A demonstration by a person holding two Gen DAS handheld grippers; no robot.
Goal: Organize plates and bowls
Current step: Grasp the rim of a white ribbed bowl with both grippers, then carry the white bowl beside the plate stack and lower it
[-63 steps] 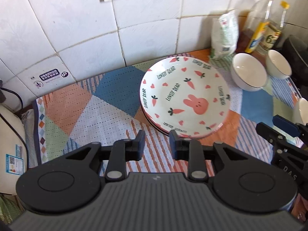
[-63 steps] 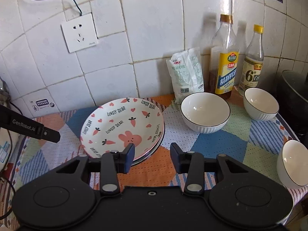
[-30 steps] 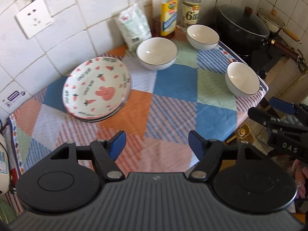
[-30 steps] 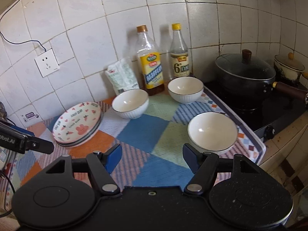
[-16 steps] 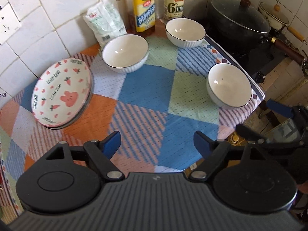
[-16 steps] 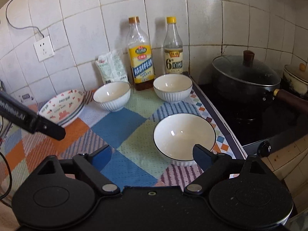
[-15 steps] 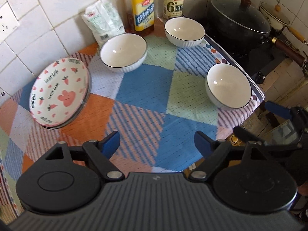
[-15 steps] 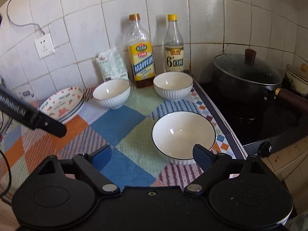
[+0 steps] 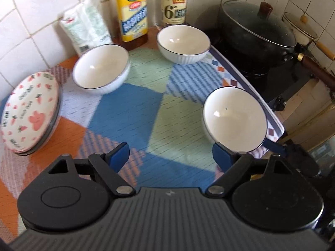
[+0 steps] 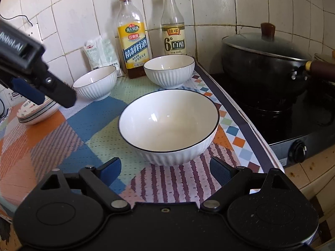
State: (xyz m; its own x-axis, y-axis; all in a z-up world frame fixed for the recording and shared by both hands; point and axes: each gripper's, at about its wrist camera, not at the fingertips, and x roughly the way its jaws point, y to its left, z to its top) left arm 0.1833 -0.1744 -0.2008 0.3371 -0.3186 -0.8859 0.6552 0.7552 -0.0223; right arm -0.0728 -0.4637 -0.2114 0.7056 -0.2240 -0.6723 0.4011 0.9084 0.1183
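So the nearest bowl (image 10: 169,125) is white with a ribbed outside and a thin dark line round the rim, empty, sitting upright on the patchwork mat (image 10: 90,146) close to its right edge, just in front of the right gripper (image 10: 165,167), whose blue-padded jaws are spread wide and holding nothing. Two matching bowls sit farther back: the far left bowl (image 10: 95,82) in front of a white packet (image 10: 100,52), and the far right bowl (image 10: 169,71) in front of the yellow-label bottle (image 10: 134,37) and the vinegar bottle (image 10: 173,25) against the tiled wall. The stack of carrot-and-bunny plates (image 9: 29,113) is over at the far left of the mat. The left gripper (image 9: 170,153) hangs above the near middle of the mat, jaws also wide and empty, with the nearest bowl just off its right finger. Room-wise, the blue and green middle of the mat between the bowls is open; on the right the mat ends right at the stove (image 10: 293,121) with the lidded black pot (image 10: 263,62) on it. In the right wrist view the left gripper covers most of the plates, so I can't count them, and the left wrist view is a bit smeared.
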